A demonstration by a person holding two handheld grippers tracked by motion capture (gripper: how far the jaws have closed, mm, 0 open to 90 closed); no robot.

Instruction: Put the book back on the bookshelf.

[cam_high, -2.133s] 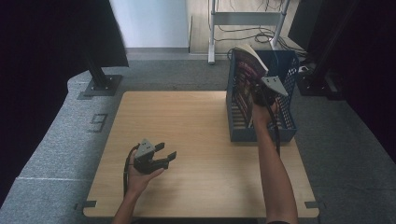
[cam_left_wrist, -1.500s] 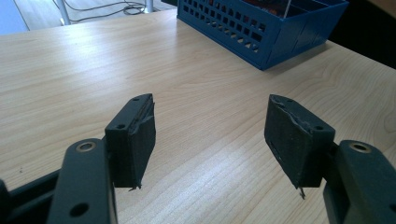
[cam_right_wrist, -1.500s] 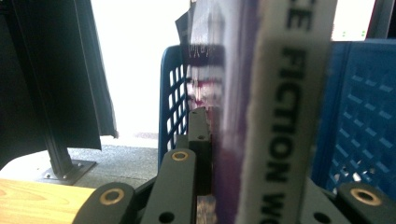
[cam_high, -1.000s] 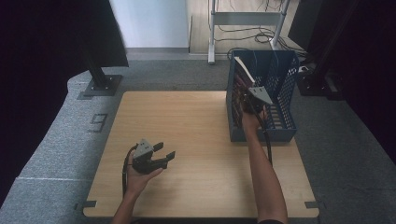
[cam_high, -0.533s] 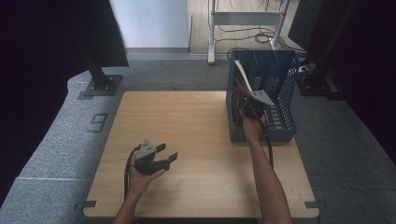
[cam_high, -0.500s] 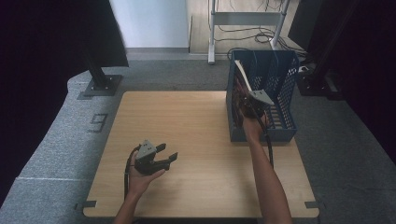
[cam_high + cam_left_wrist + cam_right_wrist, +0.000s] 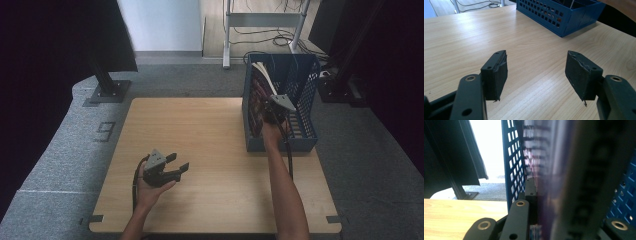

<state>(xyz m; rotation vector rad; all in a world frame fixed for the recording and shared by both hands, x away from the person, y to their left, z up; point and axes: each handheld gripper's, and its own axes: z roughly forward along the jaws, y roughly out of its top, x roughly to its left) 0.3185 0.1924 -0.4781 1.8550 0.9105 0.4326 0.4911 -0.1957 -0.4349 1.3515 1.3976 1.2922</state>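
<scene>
A lab or recording studio is being shown. A bare wooden table [image 7: 200, 150] is being set on grey carpet tiles [image 7: 60, 165] at the middle of the frame, and black curtains [image 7: 45, 50] are being hung along the left and right edges. At the upper middle, loose cables [image 7: 280, 10] are being trailed around a metal stand [image 7: 227, 35], and a black post on a floor plate [image 7: 107, 87] is being stood at the upper left.

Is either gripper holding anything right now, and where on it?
The right gripper is shut on the book standing in the blue basket, gripping low on its edge. The left gripper is open over the table, holding nothing.
</scene>
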